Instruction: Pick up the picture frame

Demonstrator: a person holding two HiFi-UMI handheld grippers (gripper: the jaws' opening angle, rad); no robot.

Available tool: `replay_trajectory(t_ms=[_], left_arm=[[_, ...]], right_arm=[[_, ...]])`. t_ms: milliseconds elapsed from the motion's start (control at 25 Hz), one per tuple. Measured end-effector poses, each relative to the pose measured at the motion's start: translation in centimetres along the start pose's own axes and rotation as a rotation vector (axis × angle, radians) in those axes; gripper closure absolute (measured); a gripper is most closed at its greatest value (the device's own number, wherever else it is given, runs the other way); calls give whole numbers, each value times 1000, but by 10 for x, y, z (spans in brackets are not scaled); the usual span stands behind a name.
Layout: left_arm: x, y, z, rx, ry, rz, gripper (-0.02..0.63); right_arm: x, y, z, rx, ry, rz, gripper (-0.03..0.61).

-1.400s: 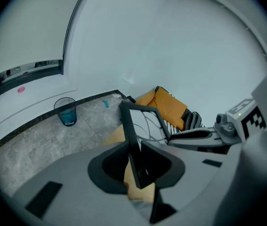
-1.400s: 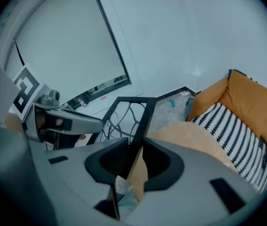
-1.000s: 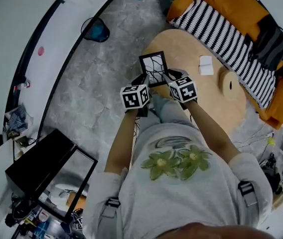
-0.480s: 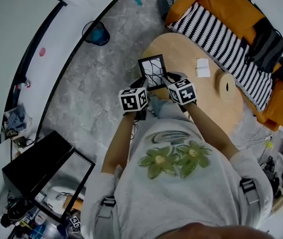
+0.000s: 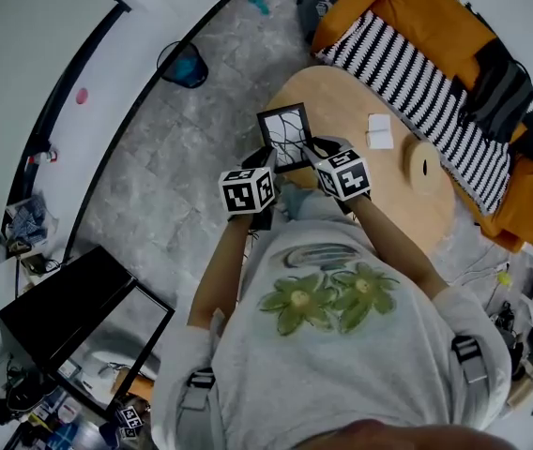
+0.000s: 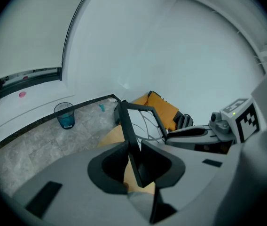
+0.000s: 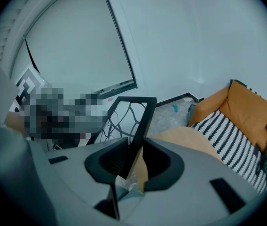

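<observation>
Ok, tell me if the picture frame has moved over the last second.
Yes, slightly: the picture frame has risen a little, drifting toward the white notepad on the table.

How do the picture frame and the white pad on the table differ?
The picture frame is black-bordered; the white pad is plain. The picture frame is gripped by the left hand-held gripper and right hand-held gripper; the white pad lies untouched on the table. Both are rectangular.
</observation>
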State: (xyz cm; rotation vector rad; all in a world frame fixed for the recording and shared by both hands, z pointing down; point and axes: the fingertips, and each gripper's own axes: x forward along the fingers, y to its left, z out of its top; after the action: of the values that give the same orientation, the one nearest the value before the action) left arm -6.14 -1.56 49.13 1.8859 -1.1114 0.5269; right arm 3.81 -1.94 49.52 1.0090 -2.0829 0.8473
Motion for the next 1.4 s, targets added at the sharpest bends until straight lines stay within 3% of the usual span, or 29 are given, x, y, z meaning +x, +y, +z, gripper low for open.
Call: replay_trajectory(t_ms=[1400], left_arm=[[-72,-26,56,-3,-140,-77,526]], right_arm=[[-60,33,67,-53,-160,34,479]])
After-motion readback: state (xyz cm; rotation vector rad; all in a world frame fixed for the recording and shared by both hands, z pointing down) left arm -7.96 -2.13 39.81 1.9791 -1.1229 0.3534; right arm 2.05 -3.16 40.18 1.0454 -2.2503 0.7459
